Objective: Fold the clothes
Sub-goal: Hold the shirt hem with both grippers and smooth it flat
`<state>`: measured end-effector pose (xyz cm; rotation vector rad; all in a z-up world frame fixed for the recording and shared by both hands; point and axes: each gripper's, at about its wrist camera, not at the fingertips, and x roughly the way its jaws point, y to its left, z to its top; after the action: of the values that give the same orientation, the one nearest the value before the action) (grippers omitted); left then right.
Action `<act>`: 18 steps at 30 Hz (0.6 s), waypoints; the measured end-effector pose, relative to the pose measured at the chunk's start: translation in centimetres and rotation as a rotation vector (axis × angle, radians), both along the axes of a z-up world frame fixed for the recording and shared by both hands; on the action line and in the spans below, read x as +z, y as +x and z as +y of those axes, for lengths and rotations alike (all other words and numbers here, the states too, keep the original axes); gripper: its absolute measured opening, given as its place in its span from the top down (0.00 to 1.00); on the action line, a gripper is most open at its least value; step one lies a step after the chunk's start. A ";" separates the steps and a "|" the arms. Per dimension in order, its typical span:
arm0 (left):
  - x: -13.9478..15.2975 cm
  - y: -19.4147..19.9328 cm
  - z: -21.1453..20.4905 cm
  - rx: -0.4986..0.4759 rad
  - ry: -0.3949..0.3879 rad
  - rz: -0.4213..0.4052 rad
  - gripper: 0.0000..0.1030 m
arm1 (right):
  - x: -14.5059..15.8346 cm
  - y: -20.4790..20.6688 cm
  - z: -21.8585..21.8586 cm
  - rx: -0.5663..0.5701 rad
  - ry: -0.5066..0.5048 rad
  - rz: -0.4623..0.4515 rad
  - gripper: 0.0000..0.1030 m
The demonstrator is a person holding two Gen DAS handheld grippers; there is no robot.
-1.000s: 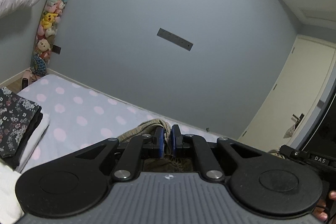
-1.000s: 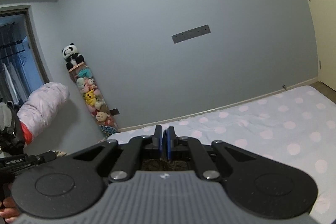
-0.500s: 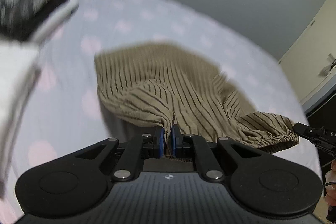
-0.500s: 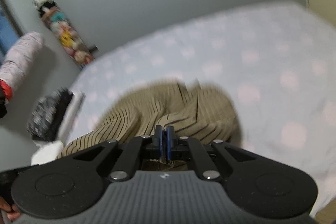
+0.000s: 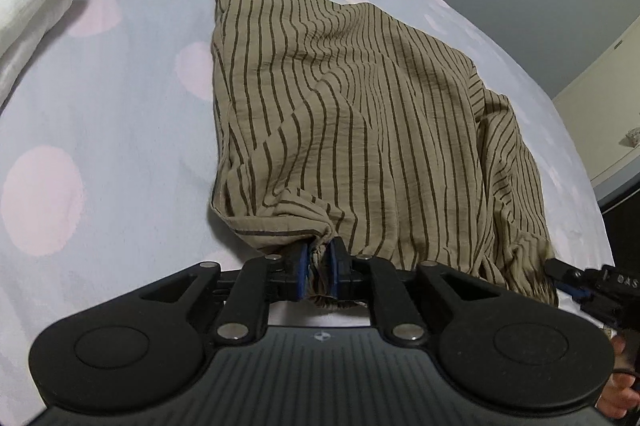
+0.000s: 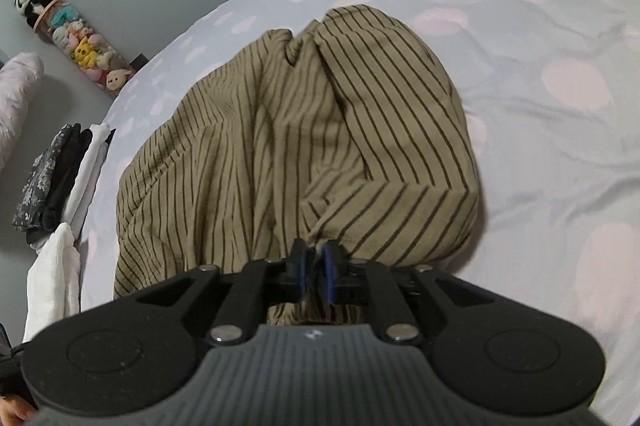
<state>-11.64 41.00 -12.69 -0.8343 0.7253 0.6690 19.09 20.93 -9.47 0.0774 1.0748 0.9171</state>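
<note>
Each camera sits just behind its own claw, looking forward and steeply down along the fingers, close over the bed [image 5: 100,114]. Both views share the striped cloth [image 5: 360,114] ahead of the claws and the folded stack [image 6: 60,170] to the left. The right claw [image 5: 560,276] shows at the left view's right edge.

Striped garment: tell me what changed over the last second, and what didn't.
Both grippers came down from facing the wall, laying the striped garment out on the bed. The jaws of the left gripper and right gripper have just been opening, with fabric between them. The folded pile stayed at the bed's edge.
</note>
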 end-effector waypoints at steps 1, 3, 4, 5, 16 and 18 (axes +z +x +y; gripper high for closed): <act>0.0 0.0 0.0 0.002 -0.003 -0.004 0.87 | -0.2 -0.1 -0.8 -0.019 0.006 0.003 0.73; -0.1 -0.1 0.1 0.007 -0.009 -0.012 0.87 | -0.4 -0.4 -2.1 -0.064 0.031 0.020 0.65; -0.1 -0.1 0.1 0.010 -0.012 -0.015 0.87 | -0.5 -0.5 -2.8 -0.086 0.044 0.032 0.63; -0.2 -0.1 0.1 0.012 -0.014 -0.019 0.87 | -0.8 -0.6 -3.7 -0.108 0.056 0.050 0.61; 0.0 -0.1 0.0 0.011 0.005 -0.023 0.87 | -3.9 -1.8 -7.4 -0.152 0.055 0.192 0.59; -0.1 -0.1 0.0 0.012 0.008 -0.018 0.87 | -3.9 -2.2 -6.3 -0.120 0.021 0.123 0.60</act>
<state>-11.79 41.02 -12.76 -0.8375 0.7015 0.6740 16.90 14.64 -13.40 0.2155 1.1621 0.8237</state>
